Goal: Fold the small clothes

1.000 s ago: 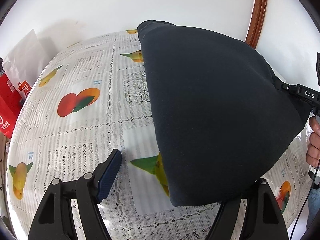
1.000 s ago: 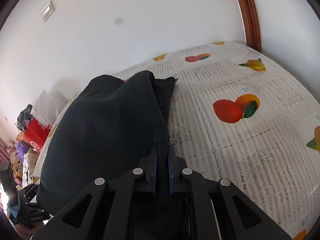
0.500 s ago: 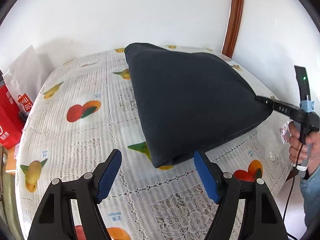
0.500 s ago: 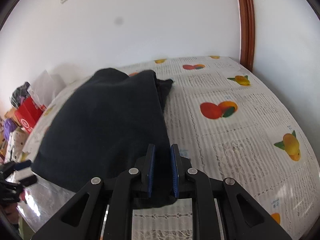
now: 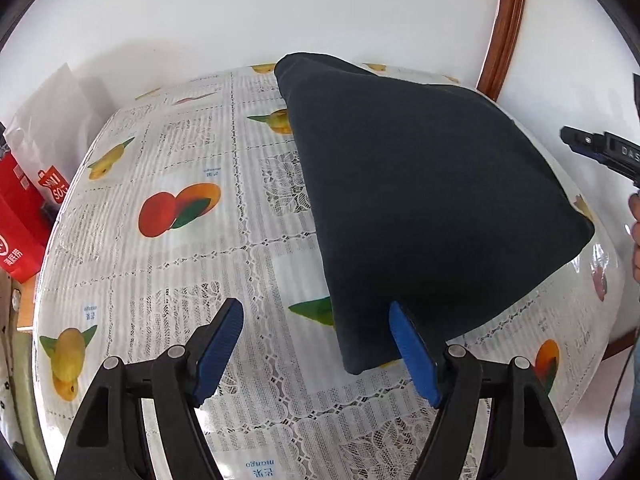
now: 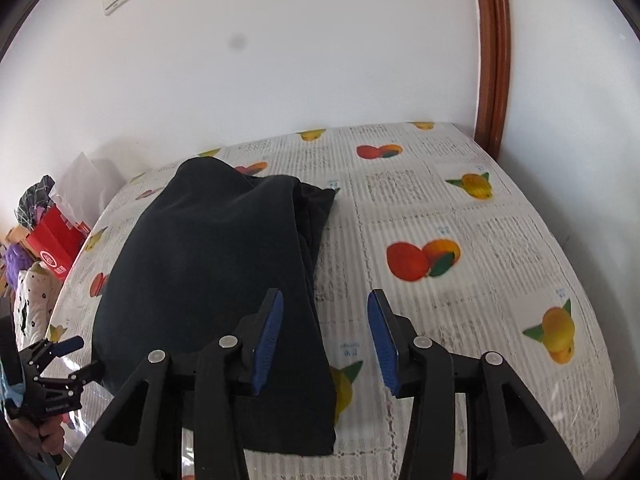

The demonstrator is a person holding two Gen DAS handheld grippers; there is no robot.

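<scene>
Each hand-held gripper is matte black plastic: the left hand-held gripper [image 5: 316, 354] and right hand-held gripper [image 6: 326, 340] carry ribbed blue pads [image 6: 269, 338] on angular, cut-out finger arms with silver screws [image 5: 453, 350]. White "DAS" lettering marks the right one's side; a thin black cable [image 5: 612, 408] hangs below it.

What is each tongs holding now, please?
Left tongs: open, holding nothing.
Right tongs: just opening, cloth released.

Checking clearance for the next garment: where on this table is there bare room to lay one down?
The fruit-print tablecloth lies bare from the dark folded garment to the wall corner with the wooden trim. Another bare strip runs between the garment and the red bags. That bag side looks crowded.
</scene>
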